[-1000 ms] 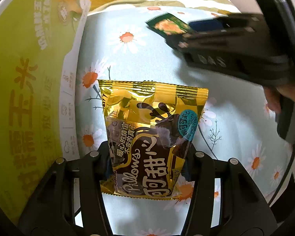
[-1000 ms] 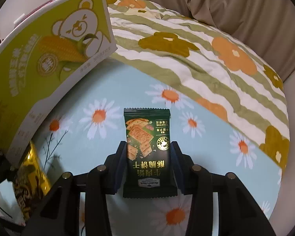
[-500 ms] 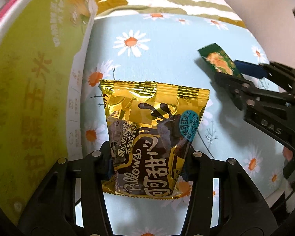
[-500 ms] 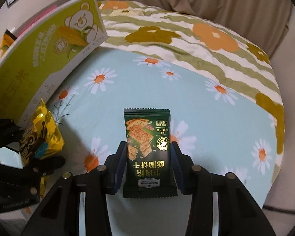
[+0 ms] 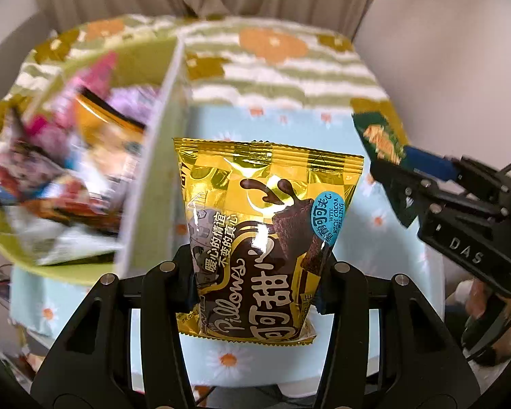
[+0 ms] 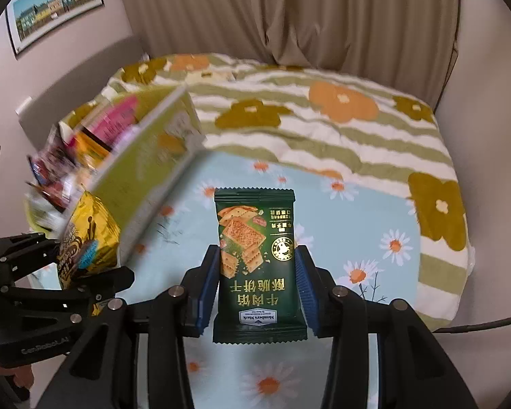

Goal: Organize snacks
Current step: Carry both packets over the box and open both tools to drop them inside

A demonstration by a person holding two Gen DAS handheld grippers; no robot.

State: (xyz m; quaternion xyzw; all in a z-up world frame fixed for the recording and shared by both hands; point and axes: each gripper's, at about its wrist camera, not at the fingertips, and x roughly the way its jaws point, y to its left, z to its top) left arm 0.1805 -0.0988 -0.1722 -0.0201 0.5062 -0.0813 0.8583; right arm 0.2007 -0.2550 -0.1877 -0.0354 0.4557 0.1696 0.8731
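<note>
My left hand-held gripper (image 5: 259, 269) pinches a gold chocolate snack bag (image 5: 262, 228) upright above the daisy bedsheet (image 5: 385, 238), beside the green box (image 5: 153, 184). My right hand-held gripper (image 6: 257, 286) clamps a dark green cracker packet (image 6: 257, 259). The snacks in the box (image 5: 61, 170) are too blurred to identify.

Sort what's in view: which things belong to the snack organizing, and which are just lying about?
Job:
- gold cocoa pillows packet in left gripper
- green cracker packet in right gripper
- green box of snacks

Lying about:
- daisy cloth
- striped blanket
- curtain
- framed picture
</note>
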